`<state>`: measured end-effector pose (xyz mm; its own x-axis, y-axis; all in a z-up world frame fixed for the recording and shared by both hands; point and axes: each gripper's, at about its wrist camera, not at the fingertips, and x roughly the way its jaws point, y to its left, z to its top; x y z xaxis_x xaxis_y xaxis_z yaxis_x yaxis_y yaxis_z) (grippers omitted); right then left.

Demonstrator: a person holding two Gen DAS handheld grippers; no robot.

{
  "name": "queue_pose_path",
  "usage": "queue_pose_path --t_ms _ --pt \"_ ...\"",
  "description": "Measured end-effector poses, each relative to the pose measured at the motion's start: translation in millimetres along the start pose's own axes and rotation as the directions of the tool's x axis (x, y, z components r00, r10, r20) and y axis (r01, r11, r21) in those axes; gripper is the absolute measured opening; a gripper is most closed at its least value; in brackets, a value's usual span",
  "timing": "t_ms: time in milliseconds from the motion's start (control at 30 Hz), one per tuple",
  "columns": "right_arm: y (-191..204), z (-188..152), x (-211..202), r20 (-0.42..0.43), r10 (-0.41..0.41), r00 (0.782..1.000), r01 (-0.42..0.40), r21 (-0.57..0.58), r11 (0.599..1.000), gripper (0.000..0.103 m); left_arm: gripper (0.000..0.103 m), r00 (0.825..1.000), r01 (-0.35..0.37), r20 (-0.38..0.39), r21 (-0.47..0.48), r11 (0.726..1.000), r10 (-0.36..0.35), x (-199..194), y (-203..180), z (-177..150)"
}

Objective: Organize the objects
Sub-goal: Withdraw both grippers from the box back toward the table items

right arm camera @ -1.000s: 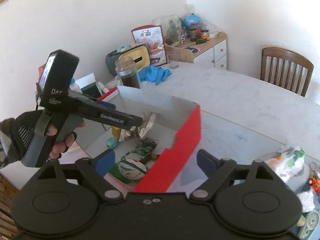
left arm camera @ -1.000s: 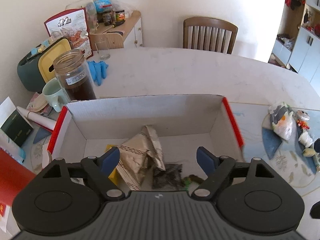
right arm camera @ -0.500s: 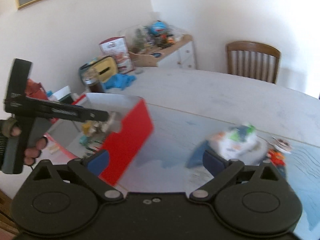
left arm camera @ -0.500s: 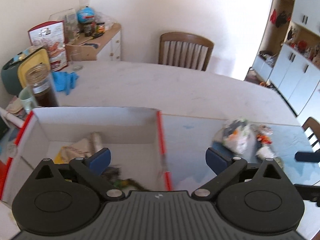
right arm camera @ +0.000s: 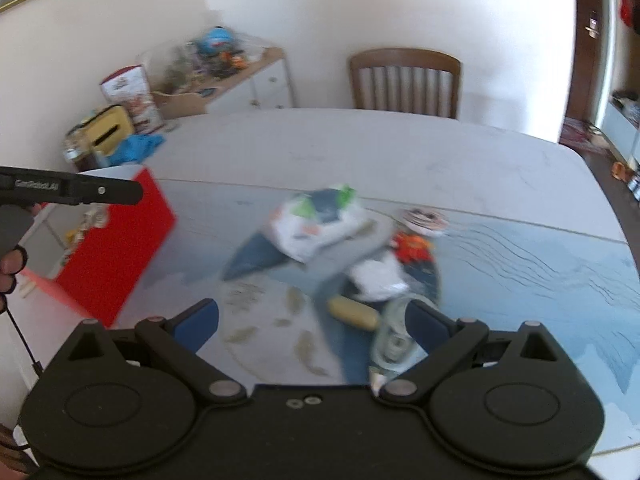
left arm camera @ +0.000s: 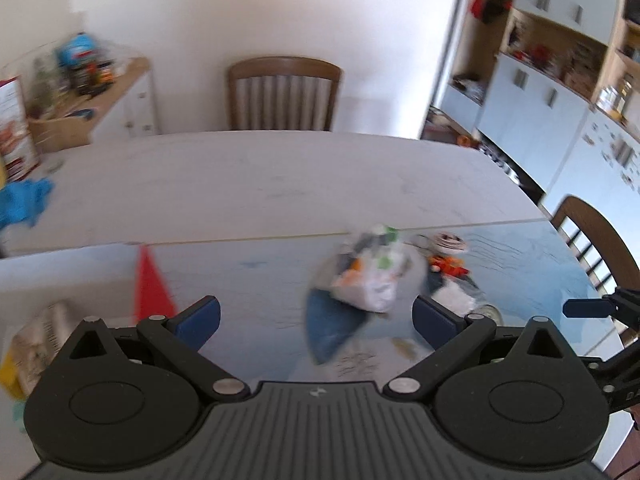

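Note:
A red and white cardboard box (right arm camera: pixel 116 248) with several items in it stands at the left; it also shows in the left wrist view (left arm camera: pixel 150 288). To its right, on a blue placemat (right arm camera: pixel 520 264), lie a white plastic bag (right arm camera: pixel 316 224), an orange toy (right arm camera: pixel 412 246), a white wad (right arm camera: pixel 376 276), a yellow oblong piece (right arm camera: pixel 354 314) and a clear glass item (right arm camera: pixel 394 336). My left gripper (left arm camera: pixel 316 320) is open and empty above the mat, facing the bag (left arm camera: pixel 368 280). My right gripper (right arm camera: pixel 312 320) is open and empty above the yellow piece.
A wooden chair (left arm camera: pixel 284 94) stands behind the white table (left arm camera: pixel 260 184). Blue gloves (left arm camera: pixel 24 200) and a yellow-lidded container (right arm camera: pixel 108 134) sit at the far left. A sideboard (right arm camera: pixel 224 80) with clutter stands by the wall. A second chair (left arm camera: pixel 592 240) is at the right.
Both grippers have swung right, away from the box and over the placemat items. Both stay open and empty.

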<state>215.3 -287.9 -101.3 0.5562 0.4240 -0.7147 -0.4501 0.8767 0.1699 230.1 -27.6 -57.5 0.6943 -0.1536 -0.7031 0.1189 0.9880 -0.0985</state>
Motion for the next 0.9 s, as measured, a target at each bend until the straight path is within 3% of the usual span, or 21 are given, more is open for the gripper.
queue_pose_path --t_ms 333,533,900 --pt "-40.2 -20.3 27.5 -0.058 -0.091 0.994 0.094 0.042 0.995 0.098 0.103 0.999 0.033 -0.015 0.068 0.997 -0.032 62.3 -38.4 21.4" --pt "-39.3 -22.2 51.6 -0.091 -0.090 0.992 0.095 0.043 0.995 0.096 0.103 0.998 0.002 -0.058 0.108 0.994 0.004 100.5 -49.8 26.9" --pt "-41.9 -26.1 85.1 -0.131 -0.092 0.987 0.098 0.046 0.994 0.091 0.103 0.990 0.012 -0.141 0.203 0.979 0.017 164.3 -64.0 32.3"
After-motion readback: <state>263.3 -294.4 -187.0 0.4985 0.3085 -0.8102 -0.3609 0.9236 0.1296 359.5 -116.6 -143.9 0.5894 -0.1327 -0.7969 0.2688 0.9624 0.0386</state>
